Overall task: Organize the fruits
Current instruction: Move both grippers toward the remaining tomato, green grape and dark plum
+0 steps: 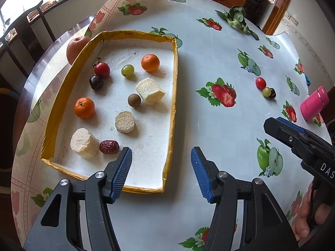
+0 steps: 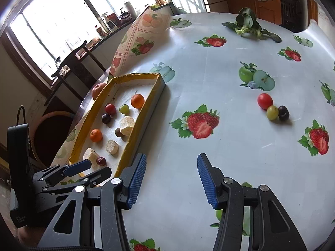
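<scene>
A white tray with a yellow rim (image 1: 173, 96) holds two tangerines (image 1: 150, 62), a cherry tomato, grapes, a brown longan, a red date (image 1: 109, 147) and pale cut chunks. My left gripper (image 1: 161, 154) hovers open and empty over the tray's near right corner. Out on the tablecloth a cherry tomato (image 2: 265, 100), a green grape (image 2: 272, 112) and a dark grape (image 2: 283, 112) lie touching in a cluster. My right gripper (image 2: 172, 159) is open and empty over bare cloth, well short of that cluster. A red apple (image 1: 75, 48) sits outside the tray's far left wall.
The fruit-print tablecloth (image 1: 209, 125) covers a round table. A leafy green vegetable (image 1: 235, 16) lies at the far edge. At the right edge a pink bottle (image 1: 314, 105) lies on its side. The cloth is folded up behind the tray, with chairs beyond.
</scene>
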{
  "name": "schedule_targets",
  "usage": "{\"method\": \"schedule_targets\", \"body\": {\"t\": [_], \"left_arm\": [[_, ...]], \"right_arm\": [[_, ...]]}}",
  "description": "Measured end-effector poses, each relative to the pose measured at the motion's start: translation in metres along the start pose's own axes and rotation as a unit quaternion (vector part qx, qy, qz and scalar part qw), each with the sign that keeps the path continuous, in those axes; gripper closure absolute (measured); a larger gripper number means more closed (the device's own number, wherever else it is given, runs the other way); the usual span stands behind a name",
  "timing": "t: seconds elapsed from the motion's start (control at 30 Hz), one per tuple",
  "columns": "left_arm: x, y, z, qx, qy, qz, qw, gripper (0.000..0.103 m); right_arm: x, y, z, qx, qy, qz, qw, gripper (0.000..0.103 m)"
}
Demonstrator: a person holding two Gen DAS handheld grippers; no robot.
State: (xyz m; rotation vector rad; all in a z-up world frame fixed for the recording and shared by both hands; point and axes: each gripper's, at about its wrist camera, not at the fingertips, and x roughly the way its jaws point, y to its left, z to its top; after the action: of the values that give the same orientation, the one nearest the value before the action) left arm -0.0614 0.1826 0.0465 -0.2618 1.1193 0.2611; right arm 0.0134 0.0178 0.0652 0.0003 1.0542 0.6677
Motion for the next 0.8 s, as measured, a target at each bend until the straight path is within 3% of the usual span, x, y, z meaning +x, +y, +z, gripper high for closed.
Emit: {"method": "schedule_targets", "body": {"t": [0.37,0.8], "left_arm": [[0.004,-0.036,0.001,0.027,0.007,-0.019,0.9994,0.046],[0.020,-0.092,0.016,0.060,0.019,-0.050,0.9968,0.046]], "right_arm": [[-0.029,-0.059,-0.025,0.050,-0.008,-0.037,0.998,0.050],[-0.039,-0.120,-0.021,0.093,-0.027,-0.078,0.992,0.050]]}}
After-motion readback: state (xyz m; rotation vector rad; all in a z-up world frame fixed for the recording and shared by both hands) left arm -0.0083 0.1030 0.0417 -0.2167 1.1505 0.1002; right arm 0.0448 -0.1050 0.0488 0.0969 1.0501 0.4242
